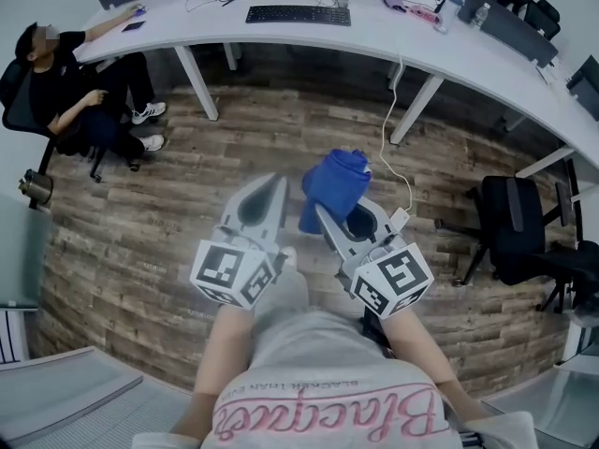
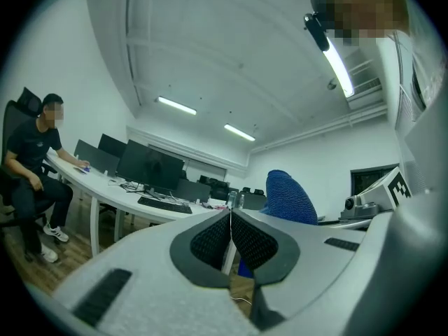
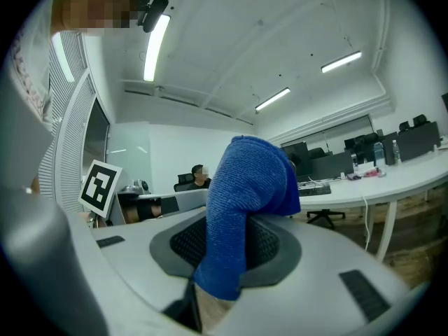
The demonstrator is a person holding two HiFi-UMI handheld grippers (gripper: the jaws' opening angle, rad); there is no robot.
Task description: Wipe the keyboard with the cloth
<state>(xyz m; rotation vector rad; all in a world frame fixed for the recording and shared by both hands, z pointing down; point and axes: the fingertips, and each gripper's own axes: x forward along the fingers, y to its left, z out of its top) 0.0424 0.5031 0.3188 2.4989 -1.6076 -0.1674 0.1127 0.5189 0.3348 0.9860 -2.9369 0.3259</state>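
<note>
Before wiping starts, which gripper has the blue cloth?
The right gripper, its jaws clamped on the blue cloth; the left gripper's jaws are together, empty.

The head view looks steeply down from well short of the long white curved table [image 1: 309, 40], which crosses its top edge. Each gripper view sits close behind its own fingers [image 2: 208, 241] [image 3: 266, 247], tilted up toward that table [image 2: 105, 187] [image 3: 392, 180]. All three share its black keyboard [image 1: 298, 15] [image 2: 164, 204] [image 3: 315, 190].

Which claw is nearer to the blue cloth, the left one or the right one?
Right. The right claw is shut on the blue cloth, so it touches it. The left claw, shut and empty, is beside the cloth, on its left.
</note>
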